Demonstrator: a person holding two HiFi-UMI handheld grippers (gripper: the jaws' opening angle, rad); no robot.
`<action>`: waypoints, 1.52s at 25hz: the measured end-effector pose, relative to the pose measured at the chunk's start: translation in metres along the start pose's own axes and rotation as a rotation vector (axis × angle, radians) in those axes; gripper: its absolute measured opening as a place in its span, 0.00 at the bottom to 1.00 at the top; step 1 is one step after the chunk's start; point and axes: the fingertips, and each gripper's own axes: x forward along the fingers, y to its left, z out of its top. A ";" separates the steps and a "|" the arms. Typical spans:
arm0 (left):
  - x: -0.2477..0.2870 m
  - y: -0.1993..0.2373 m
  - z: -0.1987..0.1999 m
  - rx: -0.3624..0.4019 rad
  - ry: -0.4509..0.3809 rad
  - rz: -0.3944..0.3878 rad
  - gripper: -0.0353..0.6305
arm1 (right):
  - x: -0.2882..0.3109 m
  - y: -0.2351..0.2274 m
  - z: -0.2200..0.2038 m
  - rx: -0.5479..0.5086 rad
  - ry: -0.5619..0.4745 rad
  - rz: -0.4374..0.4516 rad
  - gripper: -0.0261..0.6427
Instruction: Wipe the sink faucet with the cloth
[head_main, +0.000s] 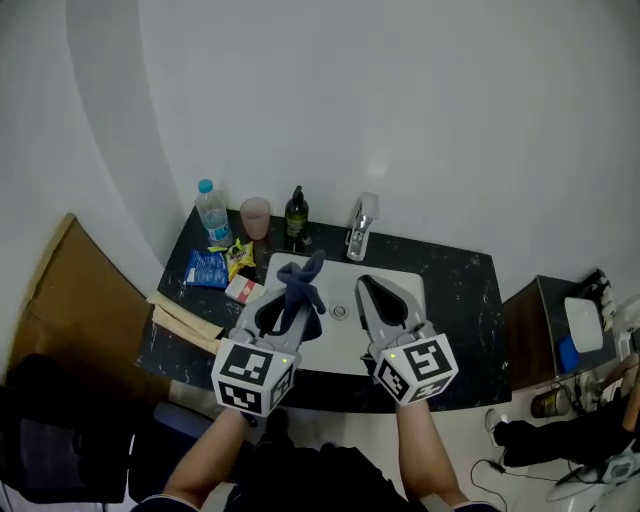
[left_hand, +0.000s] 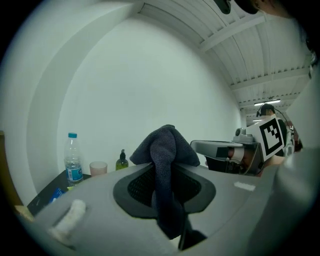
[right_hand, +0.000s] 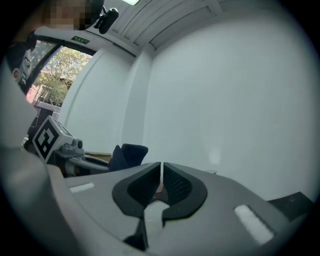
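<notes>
Two grippers at work over a dark speckled counter (head_main: 460, 290) against a white wall, with a white sink (head_main: 405, 290) let into its middle. Left gripper (head_main: 285, 310) over the sink's near left part, right gripper (head_main: 368, 292) just beside it over the near right part, both pointing toward the far wall.

Dark blue cloth (head_main: 303, 278) bunched up past the left gripper's tips, with a tail running back down between them. Chrome faucet (head_main: 361, 228) at the sink's far rim, apart from the cloth and not yet touched. Stands upright, spout reaching toward the near side over the basin. Lies far and to the right of the cloth, almost dead ahead of the right gripper. Looks a little nearer to the right gripper, yet probably calls for the left one, as bearer of the cloth, to swing far and right and meet the upright body side-on.

Left fingers (left_hand: 135, 187) clenched on the cloth, pinching its middle fold. Right fingers (right_hand: 180, 187) pressed together to a hairline slit, holding nothing and touching nothing.

Smallest of all, at the counter's far left: a pink cup (head_main: 255, 217) and a few snack packets (head_main: 210, 268).
</notes>
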 end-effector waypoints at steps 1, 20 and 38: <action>0.007 0.003 0.000 -0.001 0.005 -0.029 0.17 | 0.005 -0.003 -0.002 -0.005 0.013 -0.028 0.06; 0.107 0.028 -0.029 0.001 0.125 -0.160 0.17 | 0.054 -0.081 -0.087 0.064 0.225 -0.190 0.26; 0.245 0.054 -0.063 -0.033 0.221 -0.317 0.17 | 0.092 -0.111 -0.138 0.067 0.327 -0.163 0.34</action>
